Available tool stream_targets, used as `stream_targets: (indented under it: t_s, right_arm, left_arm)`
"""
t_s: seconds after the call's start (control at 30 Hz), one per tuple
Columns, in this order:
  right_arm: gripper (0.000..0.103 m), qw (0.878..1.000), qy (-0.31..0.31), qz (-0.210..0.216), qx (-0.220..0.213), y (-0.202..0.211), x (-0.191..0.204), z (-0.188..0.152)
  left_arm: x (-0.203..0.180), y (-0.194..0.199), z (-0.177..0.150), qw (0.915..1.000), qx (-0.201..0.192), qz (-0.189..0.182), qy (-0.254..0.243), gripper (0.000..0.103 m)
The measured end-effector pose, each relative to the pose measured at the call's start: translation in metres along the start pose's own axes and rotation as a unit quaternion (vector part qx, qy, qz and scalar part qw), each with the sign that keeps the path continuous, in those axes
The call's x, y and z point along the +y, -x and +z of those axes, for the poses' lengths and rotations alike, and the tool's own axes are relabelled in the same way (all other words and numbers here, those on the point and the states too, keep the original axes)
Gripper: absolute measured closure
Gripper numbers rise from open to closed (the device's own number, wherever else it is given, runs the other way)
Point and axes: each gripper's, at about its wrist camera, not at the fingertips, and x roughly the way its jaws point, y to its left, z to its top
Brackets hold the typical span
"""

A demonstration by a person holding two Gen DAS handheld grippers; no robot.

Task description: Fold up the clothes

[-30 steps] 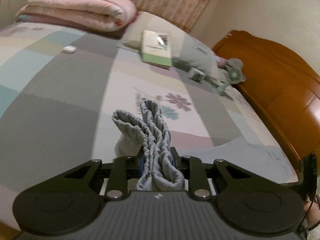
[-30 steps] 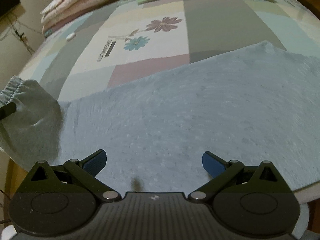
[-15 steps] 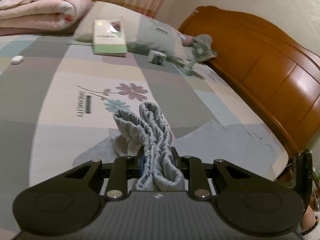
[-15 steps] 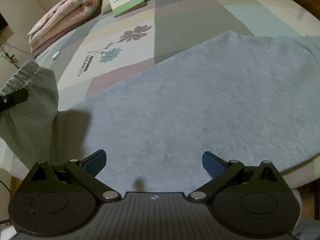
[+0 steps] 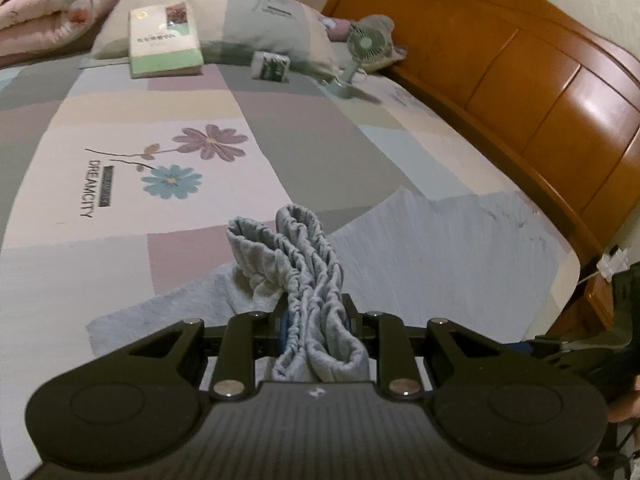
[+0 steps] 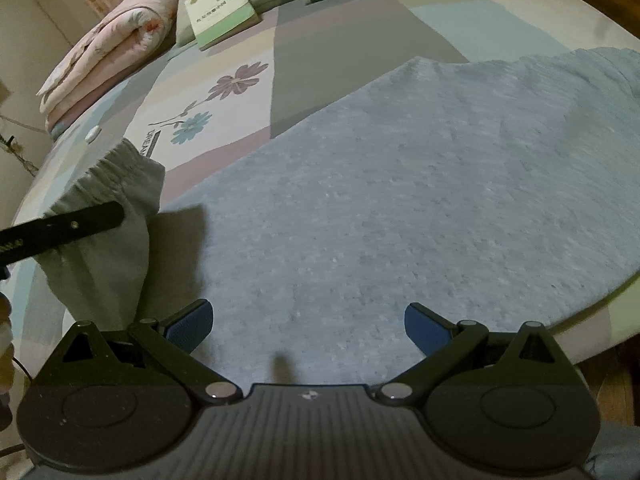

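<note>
A grey-blue garment point(image 6: 400, 208) lies spread flat on the patchwork bedspread point(image 5: 300, 140). Its gathered elastic waistband point(image 5: 308, 264) is bunched between the pads of my left gripper point(image 5: 316, 320), which is shut on it and holds it lifted above the bed. In the right wrist view that lifted end point(image 6: 108, 216) hangs at the left, with a black finger point(image 6: 64, 228) of the left gripper across it. My right gripper point(image 6: 308, 324) hovers open over the flat cloth with nothing between its blue pads point(image 6: 424, 326).
A book point(image 5: 164, 36), a small box point(image 5: 270, 65) and a small green fan point(image 5: 360, 50) lie near the pillow point(image 5: 248, 24). A folded pink quilt point(image 5: 44, 8) sits far left. The wooden headboard point(image 5: 540, 92) runs along the right. A small white object point(image 6: 93, 133) lies on the bedspread.
My left gripper has carried the bunched waistband sideways toward the headboard, over the spread cloth. The right gripper has shifted a little and stays open.
</note>
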Motion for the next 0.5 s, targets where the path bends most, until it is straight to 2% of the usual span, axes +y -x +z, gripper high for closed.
stream_targets:
  t_s: [0.4, 0.43, 0.5]
  right_arm:
    - [0.0, 1.0, -0.011, -0.01, 0.004, -0.002, -0.007, 0.001]
    - [0.0, 1.0, -0.013, -0.011, 0.005, -0.002, -0.008, 0.0]
    - [0.0, 1.0, -0.016, -0.013, 0.005, -0.003, -0.01, 0.0]
  left_arm:
    - [-0.007, -0.034, -0.002, 0.9989, 0.042, -0.017, -0.013, 0.081]
    - [-0.007, -0.036, -0.002, 0.9987, 0.046, -0.02, -0.013, 0.08]
    - [-0.01, -0.037, -0.002, 0.9981, 0.05, -0.032, -0.019, 0.07]
